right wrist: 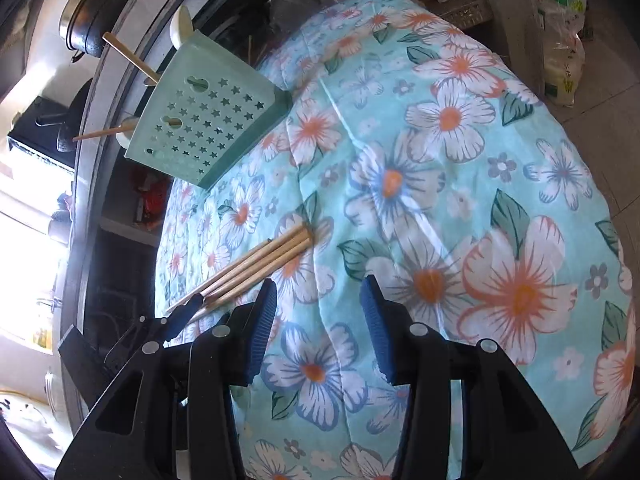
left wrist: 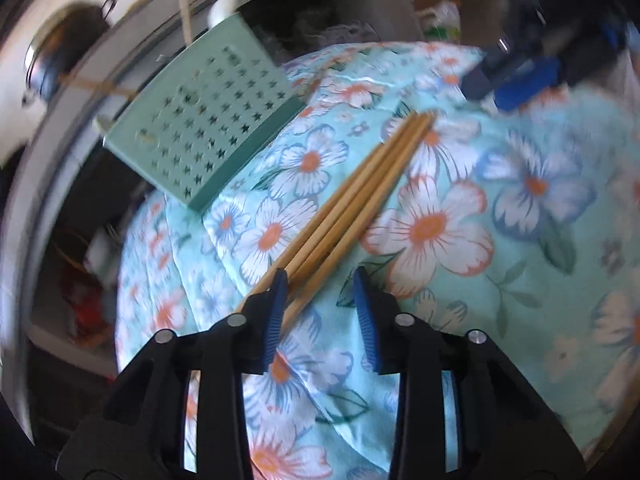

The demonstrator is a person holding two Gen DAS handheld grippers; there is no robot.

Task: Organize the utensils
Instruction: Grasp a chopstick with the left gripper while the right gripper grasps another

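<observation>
left wrist view: motion blur throughout, strongest at the dark round pot [left wrist: 60,56] and upper right corner. right wrist view: sharp, daylight blown out at the left edge, soft glare on the floral turquoise cloth [right wrist: 400,184]. both views: strong fisheye bending, dark vignetted corners.

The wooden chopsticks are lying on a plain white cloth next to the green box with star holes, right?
Not quite. In the right wrist view the wooden chopsticks lie on a turquoise cloth printed with flowers, not plain white. The green plastic box with star-shaped holes is nearby.
</observation>
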